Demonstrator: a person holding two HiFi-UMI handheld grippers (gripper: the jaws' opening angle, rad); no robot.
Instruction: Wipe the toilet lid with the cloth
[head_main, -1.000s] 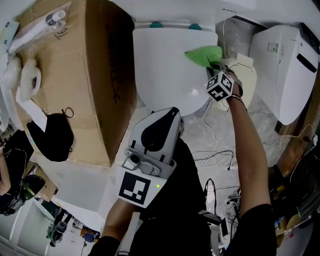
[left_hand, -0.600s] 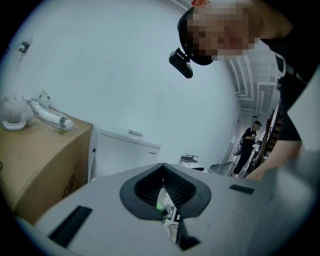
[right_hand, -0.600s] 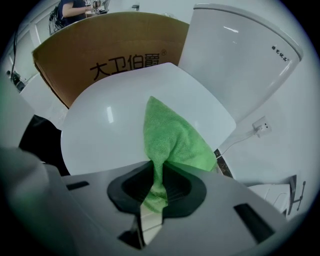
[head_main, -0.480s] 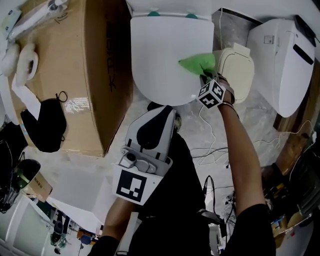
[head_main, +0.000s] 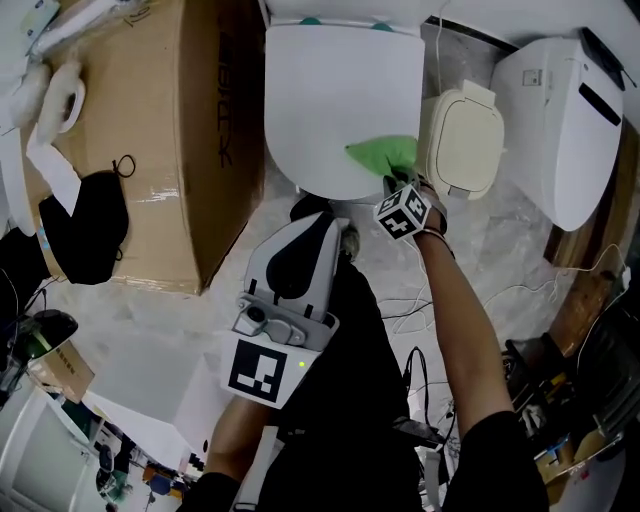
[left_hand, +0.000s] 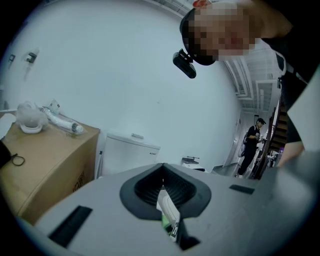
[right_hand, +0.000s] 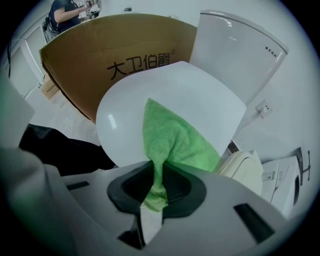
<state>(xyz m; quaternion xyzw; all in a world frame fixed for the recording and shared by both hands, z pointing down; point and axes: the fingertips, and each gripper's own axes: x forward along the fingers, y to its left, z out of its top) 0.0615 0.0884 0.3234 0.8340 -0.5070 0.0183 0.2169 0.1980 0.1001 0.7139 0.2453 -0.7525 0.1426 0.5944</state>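
A white toilet with its lid (head_main: 335, 95) down stands at the top middle of the head view. A green cloth (head_main: 383, 155) lies spread on the lid's front right part, and it fills the middle of the right gripper view as the cloth (right_hand: 172, 140) on the lid (right_hand: 135, 107). My right gripper (head_main: 392, 182) is shut on the cloth's near end, just off the lid's front right edge. My left gripper (head_main: 312, 232) hangs shut below the lid's front rim, touching nothing; in its own view the left gripper (left_hand: 161, 182) points up at a white wall.
A large cardboard box (head_main: 150, 130) stands left of the toilet, with a black mask (head_main: 85, 235) on it. A cream toilet seat (head_main: 460, 140) and a second white toilet (head_main: 560, 120) sit to the right. Cables (head_main: 440, 300) trail over the floor. A person (left_hand: 252, 145) stands far off.
My right gripper has dragged the green cloth down the lid from its upper right part to its front right edge. The left gripper has stayed where it was.
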